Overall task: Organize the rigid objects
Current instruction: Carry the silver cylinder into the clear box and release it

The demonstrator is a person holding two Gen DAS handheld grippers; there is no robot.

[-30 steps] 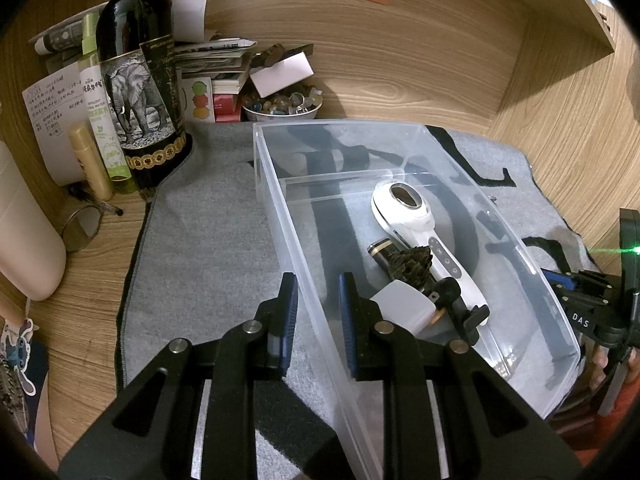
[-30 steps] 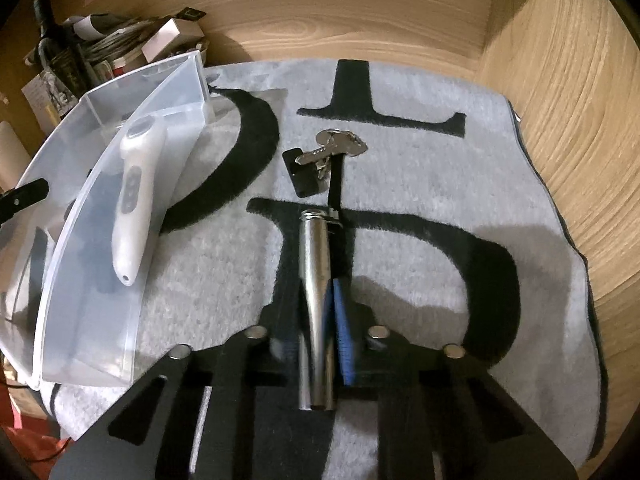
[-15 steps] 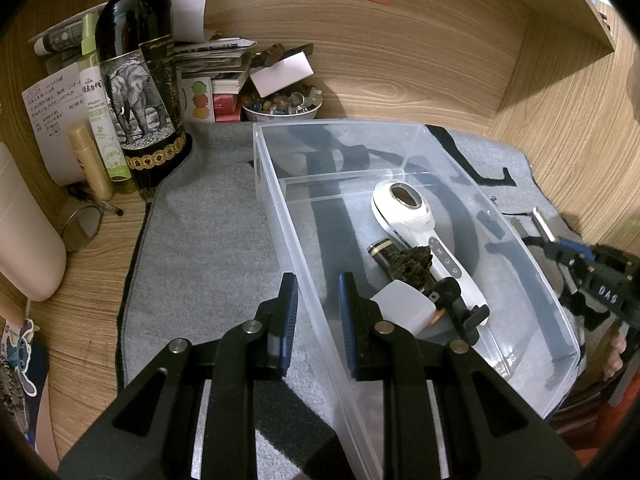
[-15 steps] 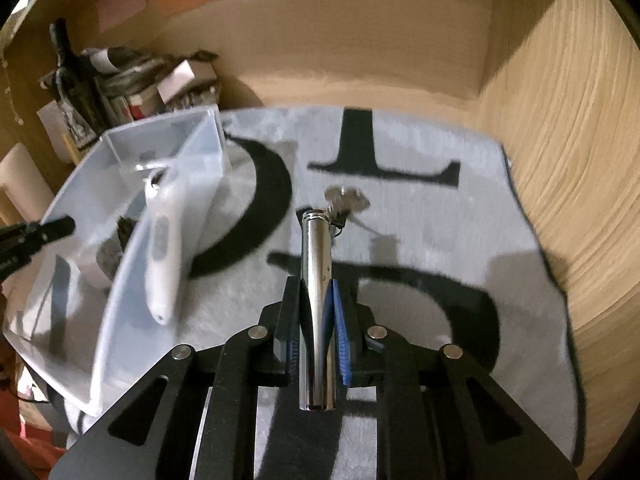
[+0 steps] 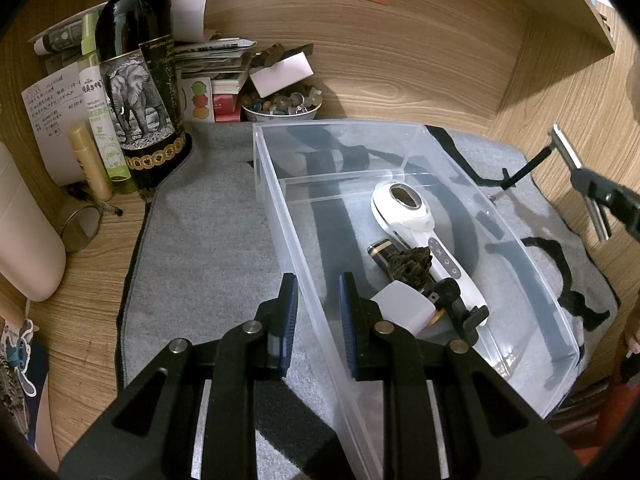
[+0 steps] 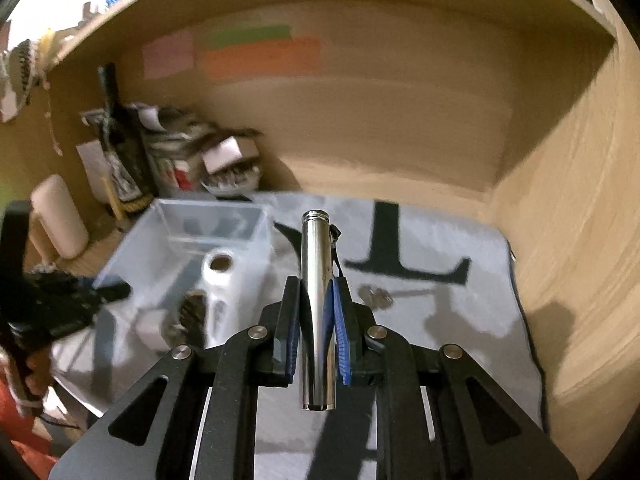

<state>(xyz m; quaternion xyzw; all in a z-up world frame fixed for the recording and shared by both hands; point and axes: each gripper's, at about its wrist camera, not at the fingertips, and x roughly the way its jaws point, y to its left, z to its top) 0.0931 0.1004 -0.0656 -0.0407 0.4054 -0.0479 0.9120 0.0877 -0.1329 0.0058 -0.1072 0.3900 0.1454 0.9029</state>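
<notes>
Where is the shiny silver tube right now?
The silver tube is clamped in the right gripper, held in the air above the grey mat, just right of the clear bin. The keys lie on the mat beneath it.

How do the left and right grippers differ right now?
The left gripper straddles the clear bin wall with a gap between its pads; the right gripper is shut on a metal cylinder. Left sits low at the bin; right is lifted above the mat. Both have blue pads.
</notes>
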